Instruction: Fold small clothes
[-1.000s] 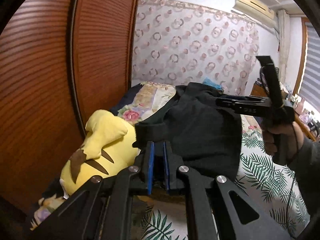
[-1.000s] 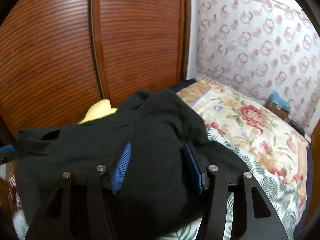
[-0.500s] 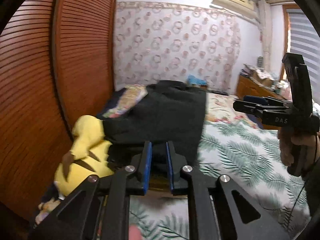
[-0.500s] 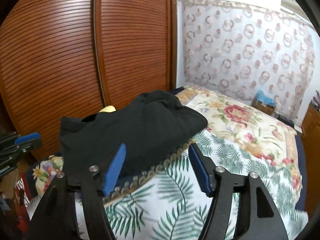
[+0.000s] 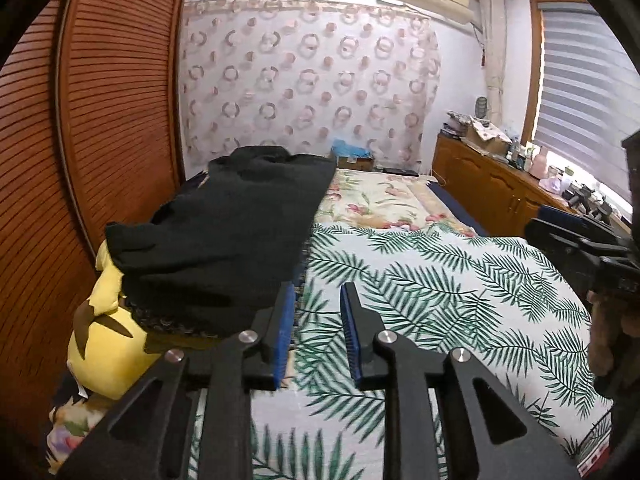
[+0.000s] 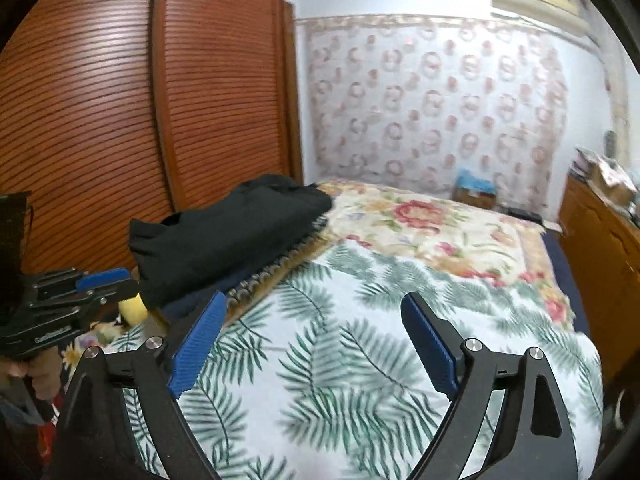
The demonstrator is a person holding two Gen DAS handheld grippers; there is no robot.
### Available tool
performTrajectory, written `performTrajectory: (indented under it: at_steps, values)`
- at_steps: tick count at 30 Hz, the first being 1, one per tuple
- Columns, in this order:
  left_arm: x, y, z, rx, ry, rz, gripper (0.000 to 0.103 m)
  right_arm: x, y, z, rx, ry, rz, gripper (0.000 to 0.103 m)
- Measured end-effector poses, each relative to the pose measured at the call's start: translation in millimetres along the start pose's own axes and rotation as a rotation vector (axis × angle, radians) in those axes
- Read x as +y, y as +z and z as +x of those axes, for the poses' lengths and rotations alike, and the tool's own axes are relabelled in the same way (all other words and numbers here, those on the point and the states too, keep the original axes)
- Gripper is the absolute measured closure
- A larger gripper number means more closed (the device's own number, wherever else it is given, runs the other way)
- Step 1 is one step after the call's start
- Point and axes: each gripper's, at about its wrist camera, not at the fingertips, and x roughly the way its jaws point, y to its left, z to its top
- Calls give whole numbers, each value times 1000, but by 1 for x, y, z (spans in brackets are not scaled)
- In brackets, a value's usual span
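A folded black garment (image 5: pixel 228 232) lies along the left side of the bed, partly over a yellow plush toy (image 5: pixel 108 340); it also shows in the right wrist view (image 6: pixel 232 232). My left gripper (image 5: pixel 318 332) is open and empty, just right of the garment's near edge. My right gripper (image 6: pixel 316 344) is wide open and empty above the leaf-print cover (image 6: pixel 340 360), well back from the garment. Each gripper appears at the edge of the other's view: the right one (image 5: pixel 568 236) and the left one (image 6: pixel 80 288).
A slatted wooden wardrobe (image 5: pixel 100 120) stands close on the left. A floral quilt (image 6: pixel 432 224) covers the far end of the bed. A wooden cabinet (image 5: pixel 492 188) with clutter runs along the right wall under the window. A curtain (image 5: pixel 308 88) hangs at the back.
Both grippers let go of the black garment and pulled back from it. The garment now rests folded on the bed's left side. The left jaws opened; the right gripper moved right.
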Motion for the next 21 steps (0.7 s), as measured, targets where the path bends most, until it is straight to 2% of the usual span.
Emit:
performTrajectory:
  at_steps: [8,21]
  values:
    - [-36,3,-3,9,-39,37,80,-26,-25,-50,-30,-109,80,12]
    - [-80,40,-39,-92,-85,76,80,-53,-28,-116,-109,-219,155,12]
